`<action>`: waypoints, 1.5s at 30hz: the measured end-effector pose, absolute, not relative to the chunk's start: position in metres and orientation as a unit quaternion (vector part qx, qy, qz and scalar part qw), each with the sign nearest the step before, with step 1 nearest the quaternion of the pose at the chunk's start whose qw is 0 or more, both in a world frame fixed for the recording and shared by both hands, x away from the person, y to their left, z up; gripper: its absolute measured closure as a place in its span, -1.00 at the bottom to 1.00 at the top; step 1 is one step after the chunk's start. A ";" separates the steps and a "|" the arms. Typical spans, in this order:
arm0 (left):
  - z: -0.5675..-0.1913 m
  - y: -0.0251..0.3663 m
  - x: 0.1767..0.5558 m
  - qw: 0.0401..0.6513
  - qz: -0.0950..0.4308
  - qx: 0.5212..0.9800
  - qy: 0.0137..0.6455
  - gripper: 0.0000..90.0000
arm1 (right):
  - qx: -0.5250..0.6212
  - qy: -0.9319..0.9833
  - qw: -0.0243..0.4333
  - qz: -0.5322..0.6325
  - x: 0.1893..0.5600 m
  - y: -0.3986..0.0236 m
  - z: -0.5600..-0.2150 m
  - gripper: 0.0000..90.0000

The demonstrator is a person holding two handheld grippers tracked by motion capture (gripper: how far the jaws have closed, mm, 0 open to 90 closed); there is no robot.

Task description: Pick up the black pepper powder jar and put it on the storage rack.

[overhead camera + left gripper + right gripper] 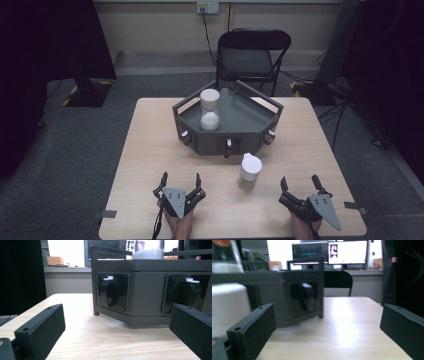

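From the left edge of the wooden table [145, 165], a broad strip of bare top runs down to the near edge, where the left gripper [180, 178] rests with the person's hand behind it. Its jaws stand wide apart and hold nothing; in the left gripper view they frame bare wood, with the dark grey tray [150, 290] well ahead of them.

That angular tray [235, 117] sits at the middle of the table toward the far side, railed along its rim, with small white-tipped latches [108, 278] set into recesses in its front walls. Inside it, at its left, an hourglass [210, 109] stands upright.

Just in front of the tray, right of centre, a white-lidded jar [249, 171] stands upright on the wood, between the two grippers and nearer the right one, touching neither.

The right gripper [300, 184] lies near the front right corner, jaws also wide and empty, with open table beyond them toward the right edge. In the right gripper view the jar [227, 307] shows blurred behind the left jaw.

No label or writing can be read on anything.
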State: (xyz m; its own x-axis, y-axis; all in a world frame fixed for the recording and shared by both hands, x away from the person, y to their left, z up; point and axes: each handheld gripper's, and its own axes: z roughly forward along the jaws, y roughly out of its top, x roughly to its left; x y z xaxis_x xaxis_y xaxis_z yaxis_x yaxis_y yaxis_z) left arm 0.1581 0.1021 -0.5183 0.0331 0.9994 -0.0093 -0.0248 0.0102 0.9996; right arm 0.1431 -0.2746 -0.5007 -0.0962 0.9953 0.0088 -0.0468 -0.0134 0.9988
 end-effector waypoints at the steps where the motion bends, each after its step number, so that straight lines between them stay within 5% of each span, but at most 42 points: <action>1: -0.518 0.102 0.158 0.517 0.496 0.499 0.488 -1.00 | 0.458 0.511 0.482 0.545 0.143 -0.273 -0.497 -1.00; 14: -0.518 0.102 0.158 0.516 0.496 0.499 0.489 -1.00 | 0.376 0.554 0.443 0.596 0.159 -0.245 -0.462 -1.00; 25: -0.518 0.102 0.158 0.516 0.496 0.499 0.489 -1.00 | 0.392 0.589 0.413 0.573 0.174 -0.211 -0.482 -1.00; 45: -0.518 0.101 0.158 0.515 0.497 0.498 0.489 -1.00 | 0.410 0.605 0.378 0.568 0.190 -0.216 -0.487 -0.62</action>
State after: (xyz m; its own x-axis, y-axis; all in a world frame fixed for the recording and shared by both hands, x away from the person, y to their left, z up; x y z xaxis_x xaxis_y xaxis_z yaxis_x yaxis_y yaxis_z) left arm 0.1580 0.1012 -0.5184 0.0272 0.9996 -0.0094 -0.0253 0.0100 0.9996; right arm 0.1903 -0.2160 -0.4872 -0.3770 0.9262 0.0082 0.0664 0.0182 0.9976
